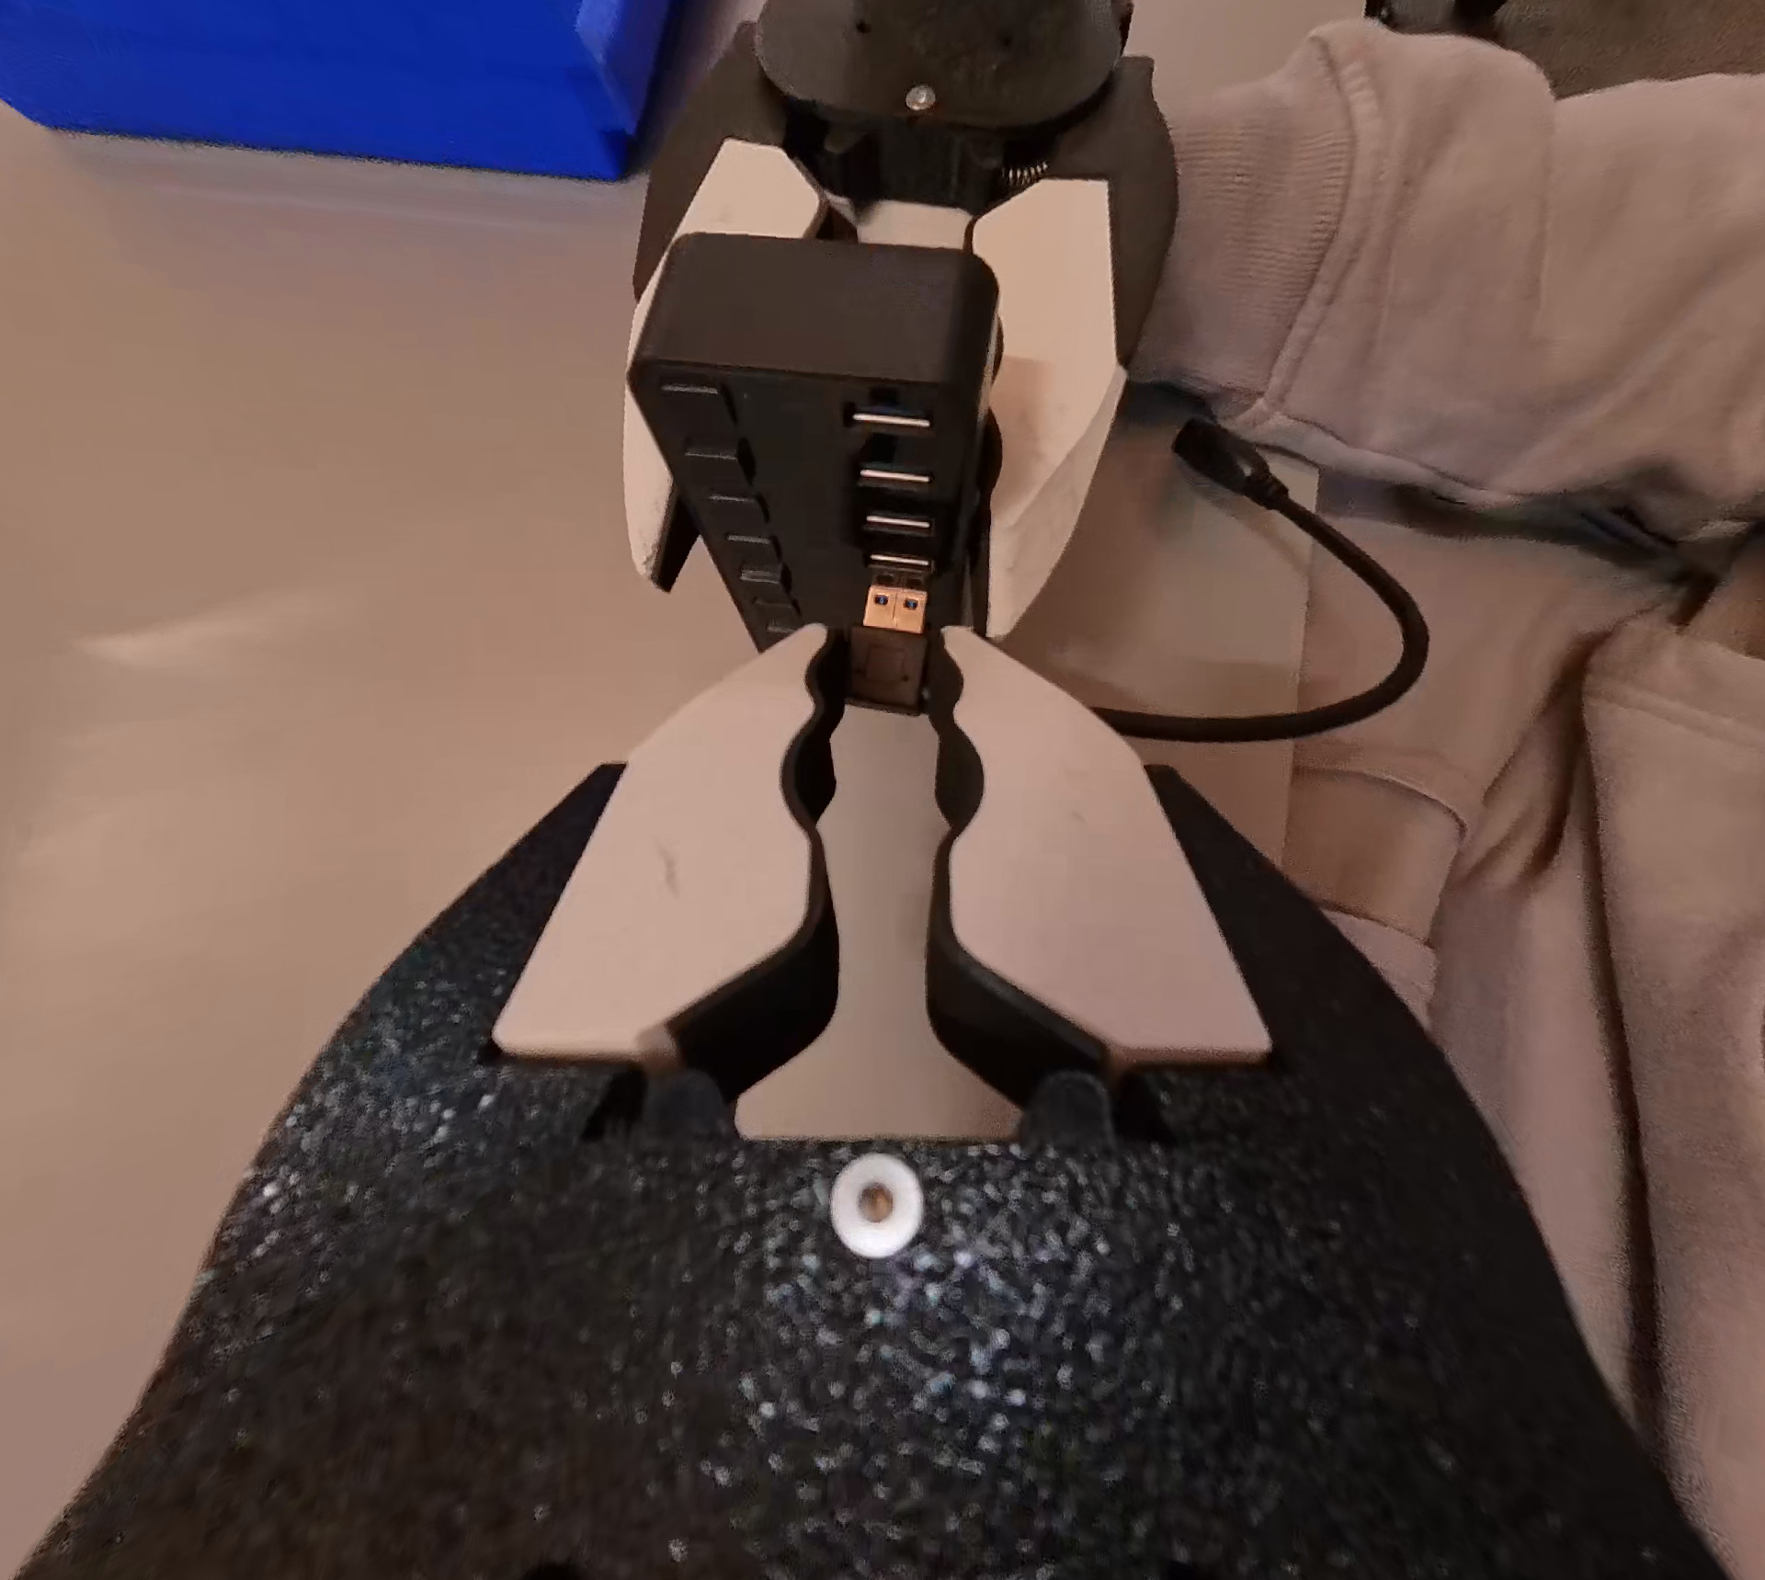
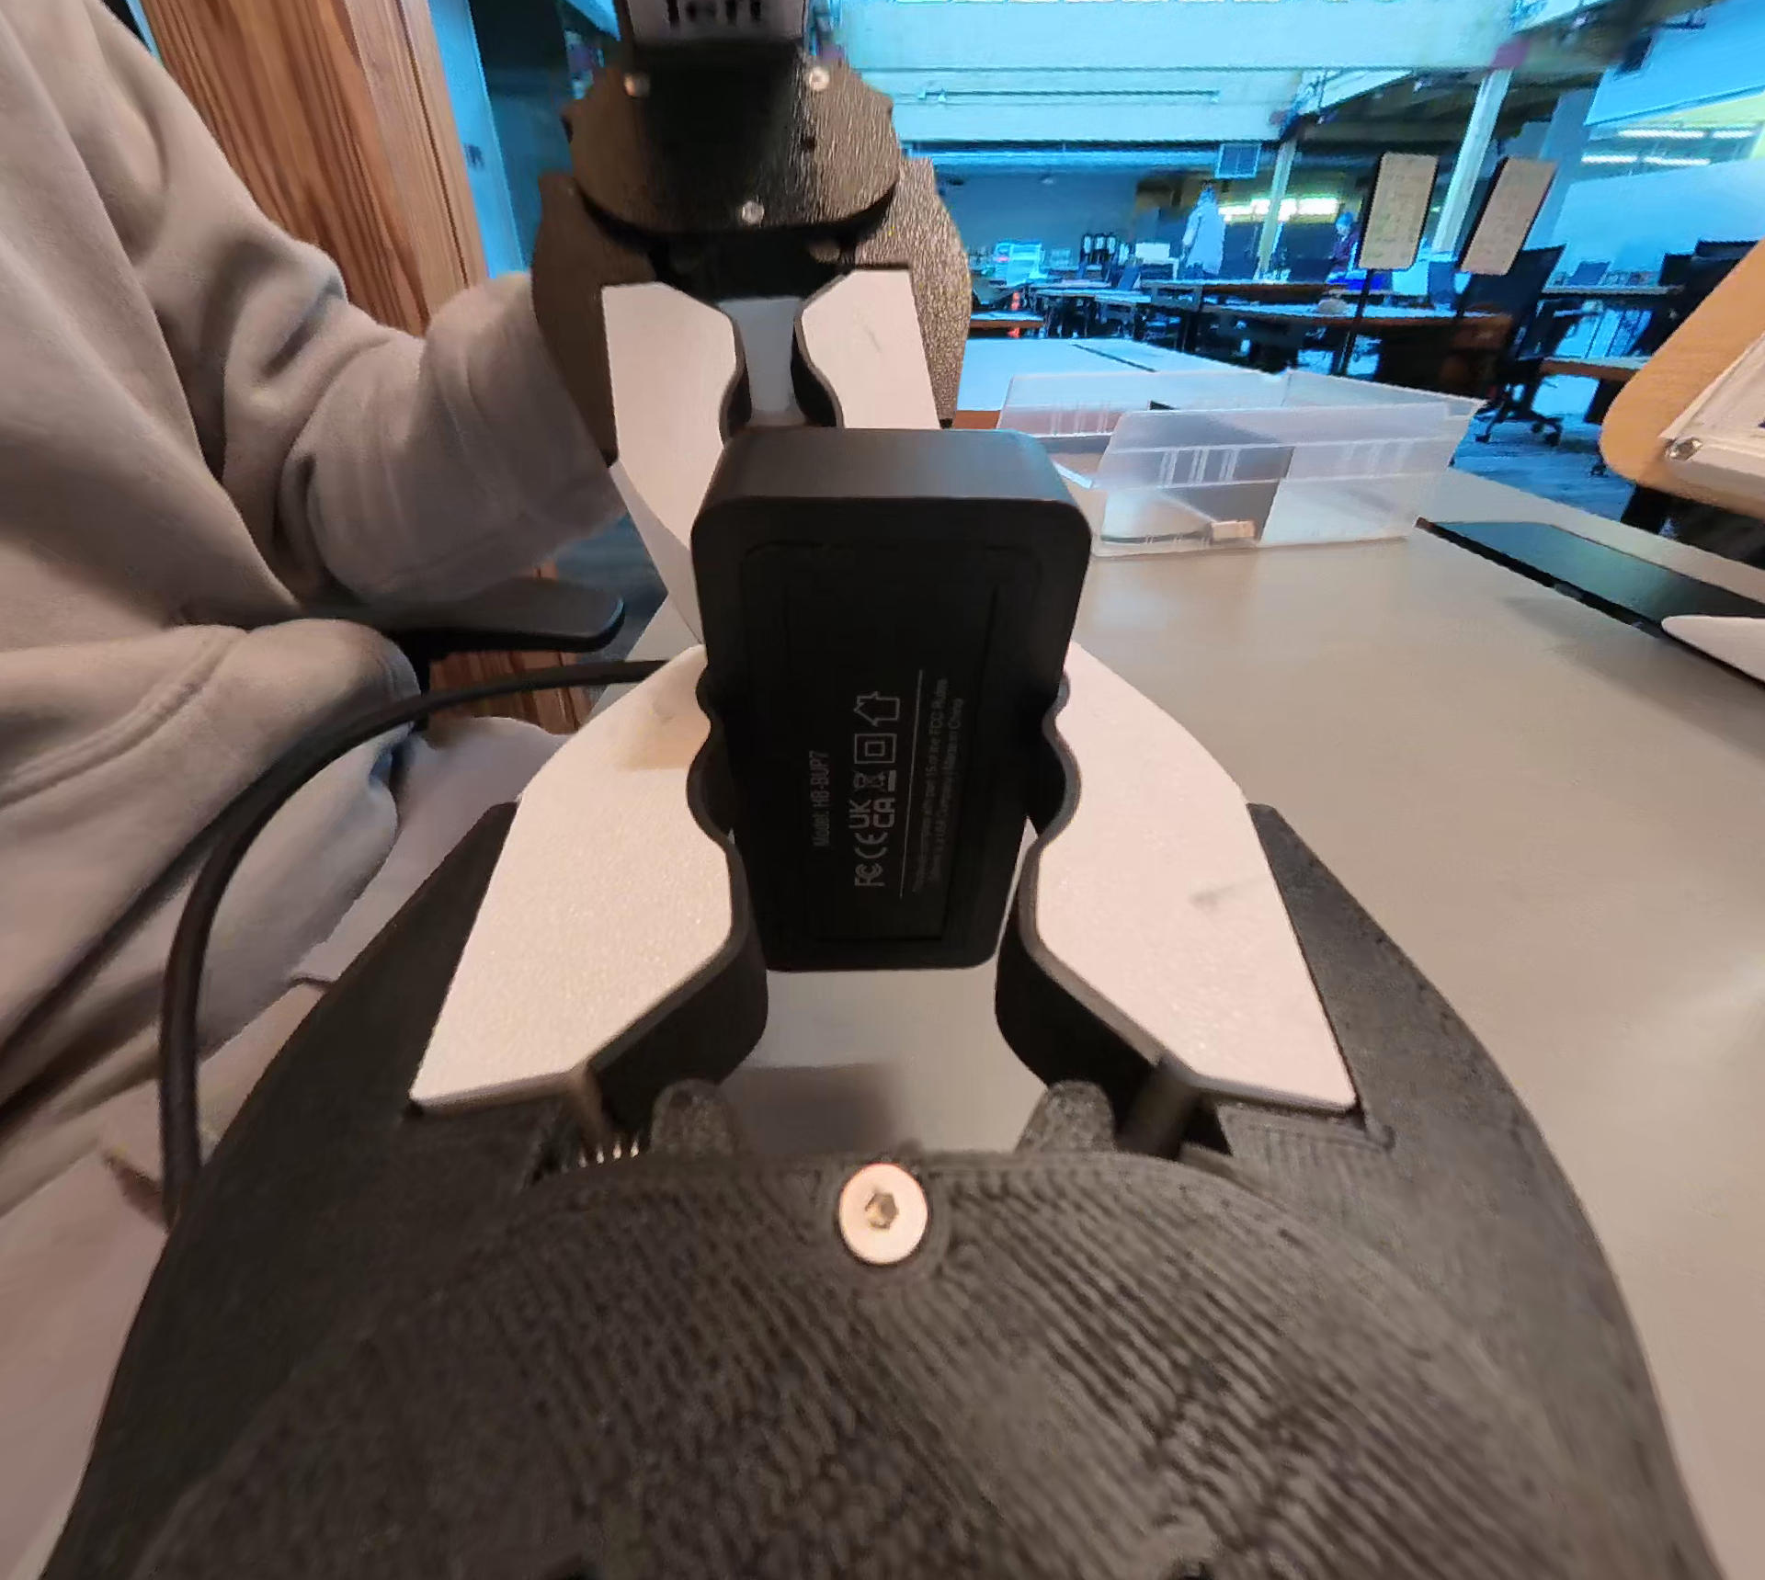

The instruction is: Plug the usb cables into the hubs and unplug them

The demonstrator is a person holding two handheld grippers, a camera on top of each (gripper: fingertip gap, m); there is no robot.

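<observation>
**USB plug met the hub, one gripper on each**

In the left wrist view, the left gripper (image 1: 886,656) was closed down tight on the black body of a USB plug (image 1: 883,670), its two white fingers (image 1: 707,847) nearly meeting at the tips. The plug's metal end pointed toward 12 o'clock and sat at the nearest port in the row of ports down the hub's face; how deep it had gone in could not be told.

The black USB hub (image 1: 812,426) stood above the desk (image 1: 287,484), held by the right gripper (image 1: 831,570), which reached in from 12 o'clock with its fingers spread about the hub's width and pressed on both long sides. A column of buttons ran beside the ports. A black cable (image 1: 1337,579) looped at 3 o'clock of the hub, beside a beige sleeve (image 1: 1385,245). A blue bin (image 1: 334,6) sat on the desk at 10 o'clock.

The right wrist view showed the hub (image 2: 879,722) from its back, with printed markings on it, clamped between the right gripper's (image 2: 883,732) fingers. The left gripper (image 2: 764,407) faced it from 12 o'clock, mostly hidden behind the hub. A black cable (image 2: 220,866) curved away at 9 o'clock past a grey sleeve (image 2: 191,436). A clear plastic tray (image 2: 1242,465) lay on the desk (image 2: 1385,770) at 2 o'clock.
</observation>
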